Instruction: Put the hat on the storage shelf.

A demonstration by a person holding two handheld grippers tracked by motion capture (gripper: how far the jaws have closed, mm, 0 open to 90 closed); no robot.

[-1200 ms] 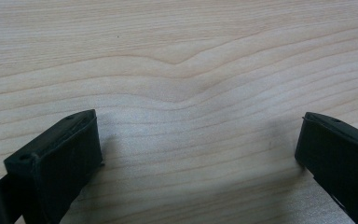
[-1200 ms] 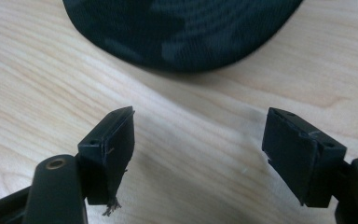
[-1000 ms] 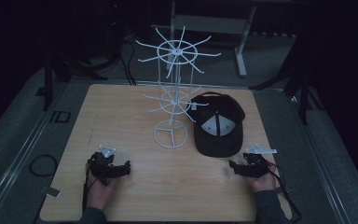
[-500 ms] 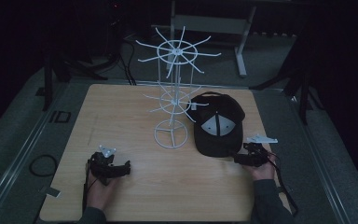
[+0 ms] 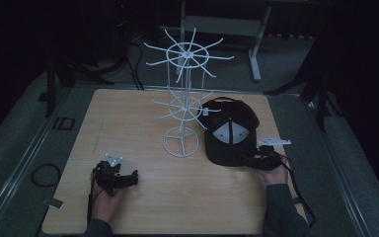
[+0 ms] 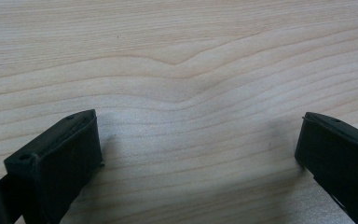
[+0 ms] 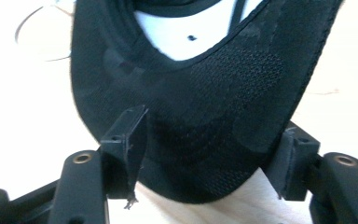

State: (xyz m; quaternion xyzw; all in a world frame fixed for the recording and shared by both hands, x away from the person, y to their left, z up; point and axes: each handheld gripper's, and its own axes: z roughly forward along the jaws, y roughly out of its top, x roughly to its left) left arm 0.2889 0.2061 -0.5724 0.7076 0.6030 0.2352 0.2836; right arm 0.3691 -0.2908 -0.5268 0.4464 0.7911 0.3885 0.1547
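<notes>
My right tongs (image 7: pixel 205 154) have just been closing around the brim of the black cap (image 5: pixel 231 131), which lies on the desk (image 5: pixel 128 123) beside the white wire rack (image 5: pixel 183 98). No readable writing. My left tongs (image 6: pixel 196 154) stand spread over bare wood.

We're in what looks like a dim recording lab or studio: a lone wooden table (image 5: pixel 143 113) on grey carpet (image 5: pixel 15 148), metal floor rails (image 5: pixel 27 150) alongside, cables (image 5: pixel 42 174) trailing on the floor, dark stands (image 5: pixel 321 94) and a white desk frame (image 5: pixel 256 44) behind (nothing homely).
</notes>
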